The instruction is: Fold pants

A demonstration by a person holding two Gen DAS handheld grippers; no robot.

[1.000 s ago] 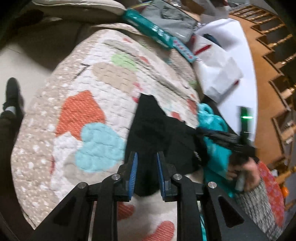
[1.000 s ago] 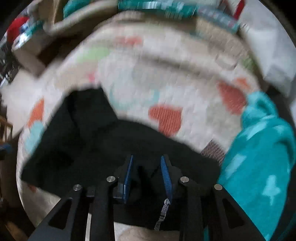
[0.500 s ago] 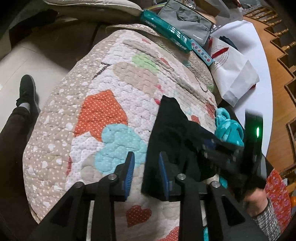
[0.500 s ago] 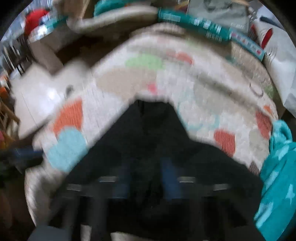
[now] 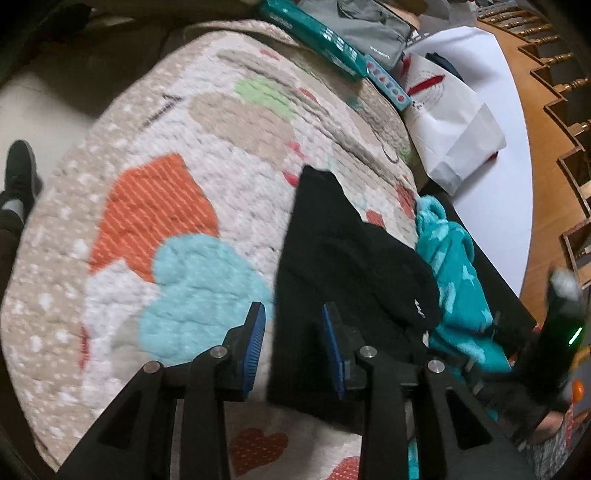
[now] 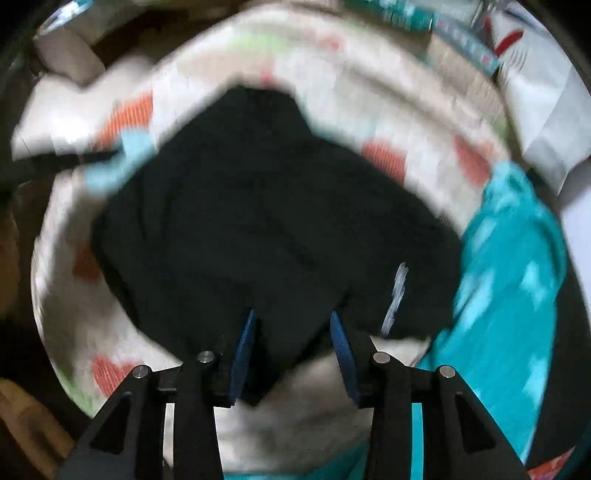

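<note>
The black pants (image 5: 340, 258) lie folded on a quilted blanket with hearts (image 5: 177, 206). My left gripper (image 5: 293, 341) is open and empty, just above the pants' left edge near their front corner. In the blurred right wrist view the pants (image 6: 266, 221) fill the middle, with a white drawstring (image 6: 395, 295) at the right. My right gripper (image 6: 291, 345) is open above the pants' near edge and holds nothing. The right gripper's body (image 5: 554, 332) with a green light shows at the far right of the left wrist view.
A teal fleece garment (image 5: 454, 266) lies right of the pants, touching them. A white paper bag (image 5: 450, 129), a green box (image 5: 317, 40) and a grey pouch (image 5: 365, 26) sit at the blanket's far edge. A wooden railing (image 5: 554, 110) stands right. A person's shoe (image 5: 20, 173) is at left.
Both grippers have opened wider and let go of the pants. The pants now lie flat, shifted right in the left wrist view. The right gripper has pulled back.
</note>
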